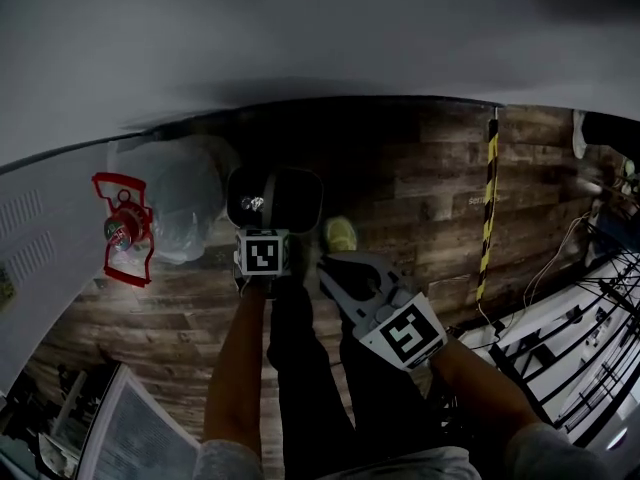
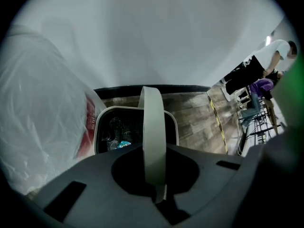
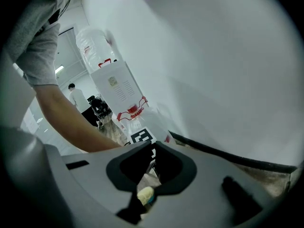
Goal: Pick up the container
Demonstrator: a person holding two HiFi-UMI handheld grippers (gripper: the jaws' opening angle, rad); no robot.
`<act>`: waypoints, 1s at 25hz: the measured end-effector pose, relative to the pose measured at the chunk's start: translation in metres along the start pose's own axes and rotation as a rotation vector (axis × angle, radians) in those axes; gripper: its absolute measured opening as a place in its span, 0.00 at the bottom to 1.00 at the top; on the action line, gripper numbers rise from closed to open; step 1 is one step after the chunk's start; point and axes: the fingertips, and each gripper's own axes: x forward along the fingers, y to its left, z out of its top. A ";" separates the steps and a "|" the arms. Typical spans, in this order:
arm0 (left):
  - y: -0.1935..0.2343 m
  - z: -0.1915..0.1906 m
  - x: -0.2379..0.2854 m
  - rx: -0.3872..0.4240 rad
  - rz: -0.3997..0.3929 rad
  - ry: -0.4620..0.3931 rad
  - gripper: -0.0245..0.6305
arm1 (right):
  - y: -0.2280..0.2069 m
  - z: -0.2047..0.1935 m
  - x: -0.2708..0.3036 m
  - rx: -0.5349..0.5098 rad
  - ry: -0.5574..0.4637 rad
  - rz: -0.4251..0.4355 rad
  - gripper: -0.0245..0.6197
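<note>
Two things sit low by the white wall [image 1: 300, 38], just beside each other: the container [image 2: 100, 122], a white-rimmed bin with scraps in its dark inside, and a clear plastic bag [image 2: 38, 127]. Whether the container touches the dark wooden floor [image 1: 420, 188] I cannot tell. The left hand-held gripper [image 1: 257, 220] points steeply down, its jaws clamped on the container's upright white handle [image 2: 153, 127]. The right hand-held gripper [image 3: 153, 145] hangs apart to the side, jaws closed together on nothing, with a yellow-green shoe [image 3: 145, 194] showing below them.
</note>
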 end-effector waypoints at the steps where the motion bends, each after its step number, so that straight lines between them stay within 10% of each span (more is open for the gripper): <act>1: -0.002 -0.003 -0.001 -0.006 0.006 0.016 0.06 | 0.001 0.002 -0.004 -0.003 0.000 0.001 0.09; 25: -0.055 -0.053 -0.176 -0.259 -0.010 0.064 0.06 | 0.042 0.100 -0.109 -0.112 -0.013 -0.027 0.09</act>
